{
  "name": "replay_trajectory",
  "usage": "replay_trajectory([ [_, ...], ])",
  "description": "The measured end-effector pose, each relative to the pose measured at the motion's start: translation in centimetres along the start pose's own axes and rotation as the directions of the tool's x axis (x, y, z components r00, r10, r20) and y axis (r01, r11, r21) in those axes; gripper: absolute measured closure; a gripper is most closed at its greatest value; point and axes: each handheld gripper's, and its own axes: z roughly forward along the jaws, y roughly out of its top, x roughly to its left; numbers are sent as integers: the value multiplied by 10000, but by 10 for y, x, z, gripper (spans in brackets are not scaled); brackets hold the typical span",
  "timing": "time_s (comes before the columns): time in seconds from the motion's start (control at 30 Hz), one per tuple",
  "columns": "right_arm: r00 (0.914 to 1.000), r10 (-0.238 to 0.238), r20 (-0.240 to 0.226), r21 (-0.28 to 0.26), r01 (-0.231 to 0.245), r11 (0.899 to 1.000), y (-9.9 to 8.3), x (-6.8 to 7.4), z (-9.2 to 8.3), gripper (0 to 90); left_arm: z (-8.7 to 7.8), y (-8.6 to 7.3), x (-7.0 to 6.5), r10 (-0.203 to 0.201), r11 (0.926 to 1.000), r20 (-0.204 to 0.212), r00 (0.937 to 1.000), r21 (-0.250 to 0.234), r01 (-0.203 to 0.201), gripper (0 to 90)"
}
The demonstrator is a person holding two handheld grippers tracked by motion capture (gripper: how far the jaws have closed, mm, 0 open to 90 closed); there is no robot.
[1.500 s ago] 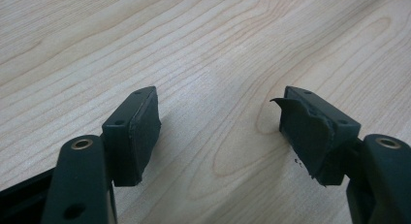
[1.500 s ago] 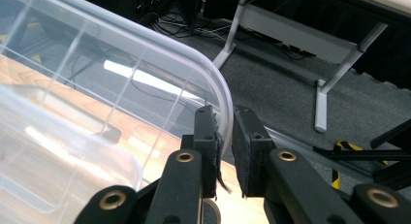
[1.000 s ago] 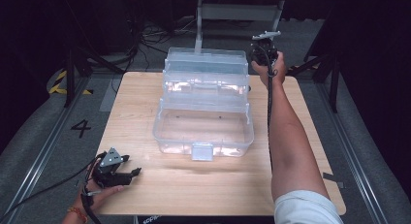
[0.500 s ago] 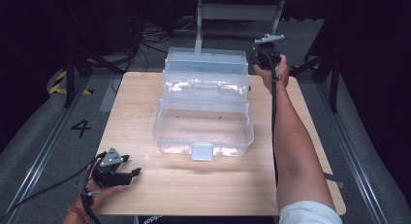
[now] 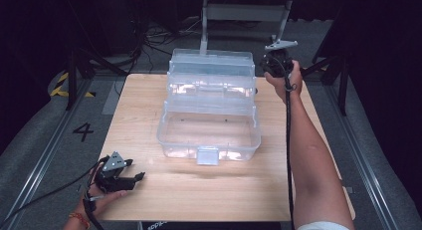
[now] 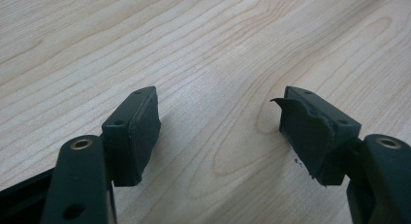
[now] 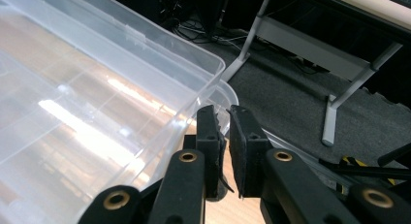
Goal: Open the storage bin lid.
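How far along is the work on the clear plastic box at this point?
Done: the clear box stands fully opened on the table, trays stepped back and lid upright. In hand: the right gripper sits at the lid's far right corner, jaws nearly shut, nothing visibly between them. The left gripper rests open, idle. What comes next, likely closing, is unclear.

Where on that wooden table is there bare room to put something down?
Bare wood lies along the table left of the clear plastic box, down to the left gripper, and in the near strip in front of the box's latch. The right strip is narrower, under the forearm. The far edge is crowded by the box.
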Motion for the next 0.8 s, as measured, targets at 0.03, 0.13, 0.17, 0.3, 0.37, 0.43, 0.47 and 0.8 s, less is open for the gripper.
replay_trajectory([
  [0.03,10000,-35,-2,26,35,10000,-1,0,-2,829,0,0,0,-2,10000,2,10000,-1,2,312],
  [0.13,10000,-90,-23,34,90,10000,-5,1,-6,821,0,0,0,0,10000,1,10000,2,0,312],
  [0.17,9999,-109,-41,52,109,9999,-6,2,-7,820,0,0,0,-1,10000,3,10000,2,1,312],
  [0.3,9997,-206,-143,0,206,9998,-9,3,-14,794,0,0,1,73,10000,-59,10000,-21,-73,312],
  [0.37,9992,-318,-226,-32,317,9995,-10,5,-19,789,0,0,1,69,10000,-62,10000,-20,-69,311],
  [0.43,9990,-363,-248,-43,362,9993,-10,5,-21,784,0,0,0,62,10000,-62,10000,-27,-63,311],
  [0.47,9985,-456,-309,-68,454,9989,-11,6,-23,780,0,0,0,64,10000,-63,10000,-25,-64,311],
  [0.8,9958,-802,-451,-23,801,9968,-15,12,-42,736,0,0,0,62,10000,-73,10000,-20,-62,311],
])
